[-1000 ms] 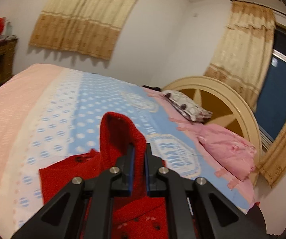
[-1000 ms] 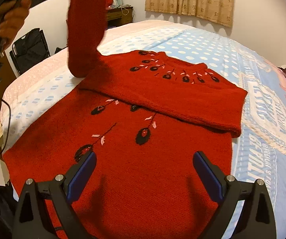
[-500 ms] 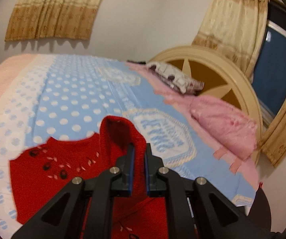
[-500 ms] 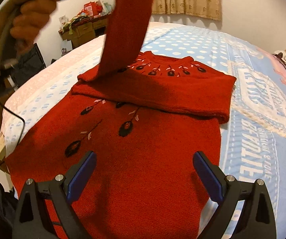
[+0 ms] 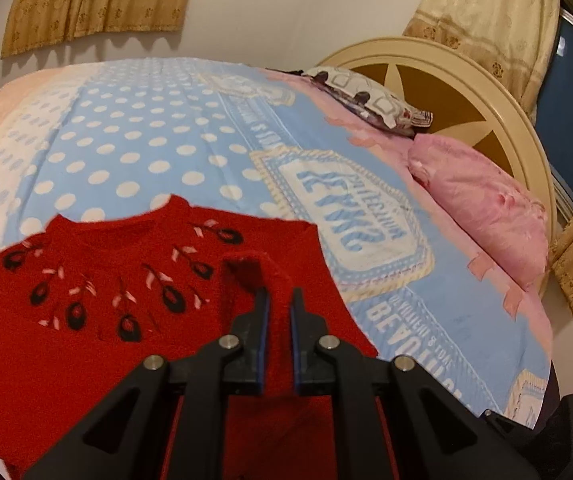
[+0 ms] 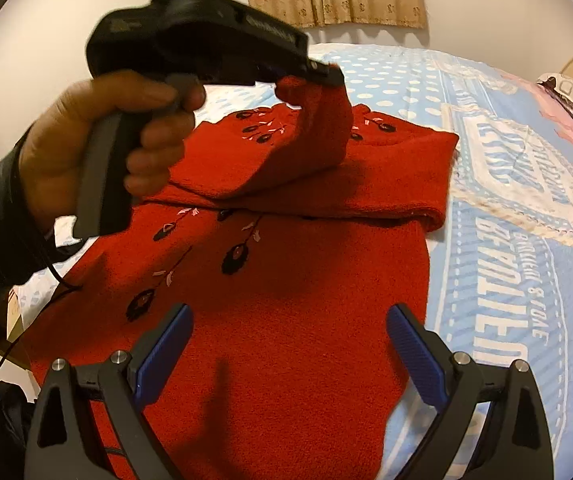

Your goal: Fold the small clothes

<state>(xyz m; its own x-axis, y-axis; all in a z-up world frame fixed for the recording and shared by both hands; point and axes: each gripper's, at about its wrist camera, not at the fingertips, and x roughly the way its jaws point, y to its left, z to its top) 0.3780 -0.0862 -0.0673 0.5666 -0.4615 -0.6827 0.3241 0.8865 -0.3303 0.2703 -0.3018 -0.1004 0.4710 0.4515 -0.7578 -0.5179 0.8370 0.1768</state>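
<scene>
On the bed [image 5: 158,152], a red sweater [image 6: 286,320] lies spread across blue polka-dot bedding.
Curtains [image 5: 94,0] hang behind; pillows [image 5: 482,196] rest by the headboard [image 5: 486,80]. The left hand [image 6: 98,148] angles the left gripper [image 5: 277,300] downward, jaws clamped on the sleeve [image 6: 318,124] above the chest; the right gripper [image 6: 290,340] hovers over the hem, jaws wide.

The sweater's [image 6: 286,320] hem is cut off behind the right tool [image 6: 288,354].
</scene>
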